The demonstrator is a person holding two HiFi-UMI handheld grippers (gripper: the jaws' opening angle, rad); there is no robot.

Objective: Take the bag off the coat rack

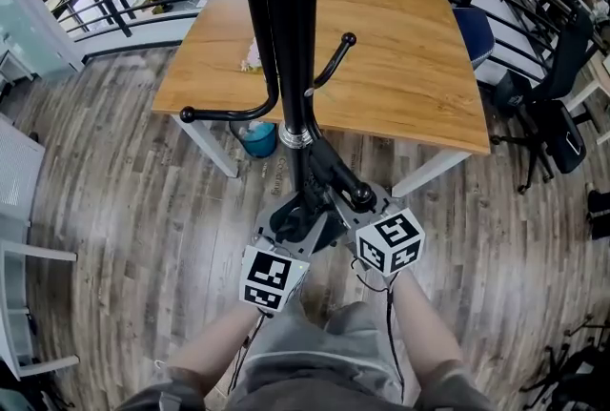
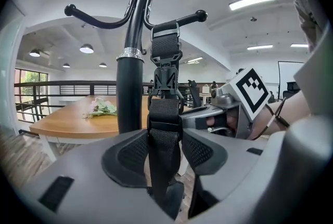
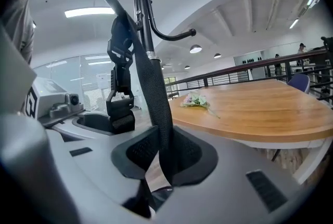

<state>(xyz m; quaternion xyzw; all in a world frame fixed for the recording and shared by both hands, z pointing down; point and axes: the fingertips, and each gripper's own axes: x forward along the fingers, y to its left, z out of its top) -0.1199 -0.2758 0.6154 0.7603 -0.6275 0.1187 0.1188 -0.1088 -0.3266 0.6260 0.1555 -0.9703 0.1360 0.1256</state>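
- Webbing of the bag's strap (image 2: 165,114) runs straight up between the jaws of the left gripper (image 2: 165,151). Those jaws stand wide on either side of it and do not visibly squeeze it.
- Jaws of the right gripper (image 3: 165,153) are drawn in on the same strap and pinch it flat between the pads.
- Woven nylon, by its look: limp, light and rough enough not to slip. It should fold rather than resist, so the strap seems the right place to hold.
- Plastic buckle (image 2: 165,80) just above the left jaws is the only stiff part, and is more likely to snag than to break.
- Higher up, the strap loops over a knobbed hook (image 2: 192,17) of the coat rack (image 2: 129,93). Lifting it up and past the knob looks necessary.
- Body of the bag shows in no view, so its weight is a guess.
- Beyond stands a wooden table (image 3: 260,108) with a small bunch of flowers (image 3: 195,99).
- No brand or lettering can be read; only the square markers on the gripper cubes show.
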